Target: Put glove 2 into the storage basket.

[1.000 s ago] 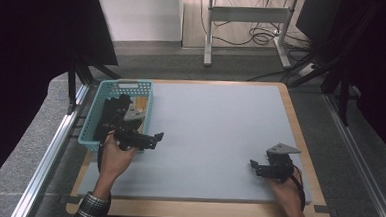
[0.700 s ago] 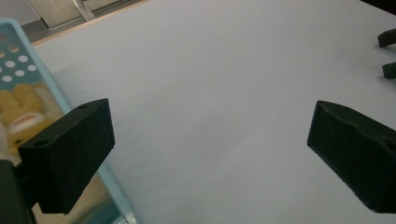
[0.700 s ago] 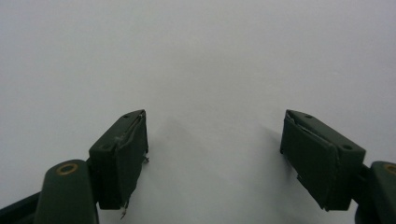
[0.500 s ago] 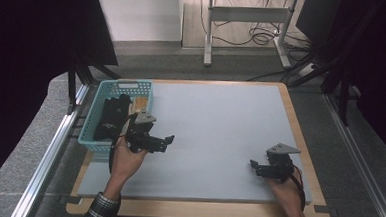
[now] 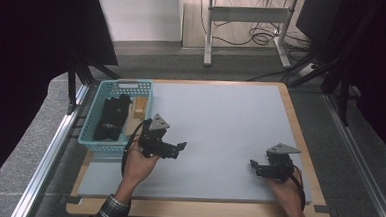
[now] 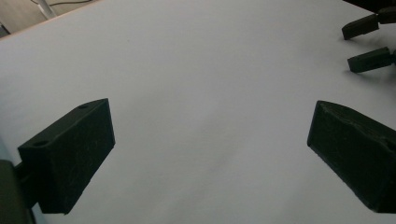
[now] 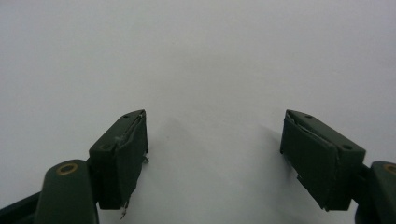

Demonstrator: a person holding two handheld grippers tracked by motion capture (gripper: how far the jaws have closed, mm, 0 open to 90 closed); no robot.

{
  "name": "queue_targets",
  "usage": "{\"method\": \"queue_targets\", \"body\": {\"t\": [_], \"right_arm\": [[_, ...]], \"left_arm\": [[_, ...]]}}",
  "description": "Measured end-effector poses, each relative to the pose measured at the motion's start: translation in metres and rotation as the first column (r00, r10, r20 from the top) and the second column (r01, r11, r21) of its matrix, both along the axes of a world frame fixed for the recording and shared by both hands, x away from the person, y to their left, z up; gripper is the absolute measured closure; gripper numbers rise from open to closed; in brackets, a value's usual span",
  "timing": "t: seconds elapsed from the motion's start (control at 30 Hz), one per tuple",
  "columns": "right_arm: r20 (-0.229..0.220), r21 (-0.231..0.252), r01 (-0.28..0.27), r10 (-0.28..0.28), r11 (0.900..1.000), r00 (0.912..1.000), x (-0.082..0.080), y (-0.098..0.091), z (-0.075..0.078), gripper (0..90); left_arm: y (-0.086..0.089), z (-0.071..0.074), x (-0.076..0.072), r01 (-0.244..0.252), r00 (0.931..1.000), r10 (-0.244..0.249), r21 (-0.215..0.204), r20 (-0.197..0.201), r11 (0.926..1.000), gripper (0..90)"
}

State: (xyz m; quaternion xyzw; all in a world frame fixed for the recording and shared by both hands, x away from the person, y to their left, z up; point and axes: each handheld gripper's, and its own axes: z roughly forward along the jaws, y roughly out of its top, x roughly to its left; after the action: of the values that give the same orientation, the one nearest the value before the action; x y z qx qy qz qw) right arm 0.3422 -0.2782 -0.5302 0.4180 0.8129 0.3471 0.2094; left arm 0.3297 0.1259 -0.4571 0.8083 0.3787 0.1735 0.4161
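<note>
With both grippers over the pale grey table mat [image 5: 220, 120], I have nothing held. My left gripper [image 5: 180, 147] sits just right of the blue basket [image 5: 92, 133], its jaws spread wide with bare mat between them. My right gripper [image 5: 253, 165] rests near the mat's right front corner, well apart from the left, jaws likewise parted and empty. Inside the basket lie a black item [image 5: 111, 117] and a tan item [image 5: 139, 107].

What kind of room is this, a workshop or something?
Probably a lab recording bench: a hand-held gripper in each hand over a grey mat, a blue basket of items, and loose cables behind.
</note>
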Motion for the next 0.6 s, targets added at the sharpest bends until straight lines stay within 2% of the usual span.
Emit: {"method": "queue_targets", "body": {"t": [0.3, 0.6], "right_arm": [[0.000, 0.000, 0.000, 0.000, 1.0000, 1.0000, 0.000, 0.000, 0.000, 22.6], [0.000, 0.000, 0.000, 0.000, 1.0000, 1.0000, 0.000, 0.000, 0.000, 22.6]], "left_arm": [[-0.019, -0.008, -0.003, 0.041, 0.9992, -0.041, -0.006, -0.002, 0.9992, 1.0], [-0.041, -0.015, -0.010, 0.087, 0.9962, -0.087, 0.007, 0.007, 0.9962, 0.7]]}}
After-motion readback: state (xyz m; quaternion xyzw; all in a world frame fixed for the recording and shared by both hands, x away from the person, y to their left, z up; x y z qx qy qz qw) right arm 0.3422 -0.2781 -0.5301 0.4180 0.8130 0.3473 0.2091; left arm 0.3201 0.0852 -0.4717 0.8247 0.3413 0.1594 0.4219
